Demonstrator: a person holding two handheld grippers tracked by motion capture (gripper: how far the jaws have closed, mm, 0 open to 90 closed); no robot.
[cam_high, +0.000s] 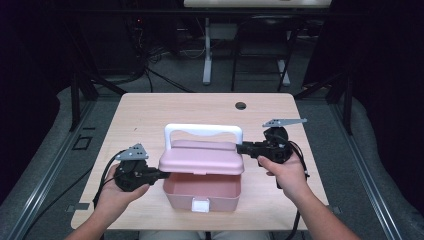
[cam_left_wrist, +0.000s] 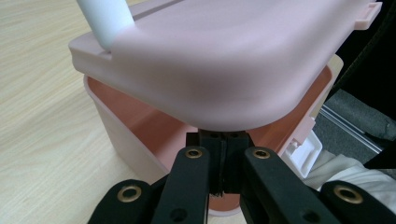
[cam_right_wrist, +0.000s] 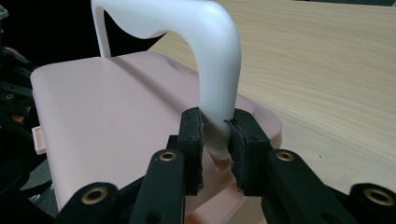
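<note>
A: Checking grips on the pink box (cam_high: 202, 196). Sits mid-table (cam_high: 150, 110), near the front edge, latch side toward the person. Lid (cam_high: 202, 157) is raised off the base, hinged along the far edge.

B: Left gripper (cam_high: 161, 174)?

A: Jaws fully together, nothing pinched. In the left gripper view the closed tips (cam_left_wrist: 224, 161) sit right under the lid's (cam_left_wrist: 219, 70) left front corner, propping it from below. Can't tell if there's real contact or just a hair apart.

B: Right?

A: Right gripper (cam_high: 242, 147) is narrow, clamped on the right leg of the white handle (cam_high: 203, 131). Right gripper view shows both pads (cam_right_wrist: 192, 135) pressing the leg (cam_right_wrist: 217, 112) just above where it meets the lid.

B: What matters for the next move?

A: My read: lid's long axis runs left-right, hinge on the far side, so it swings up and away from the person. Left tips are below the lid, so lift goes up from there; the right hand steers via the handle. Risk: closed left tips slipping off the rounded corner.
</note>
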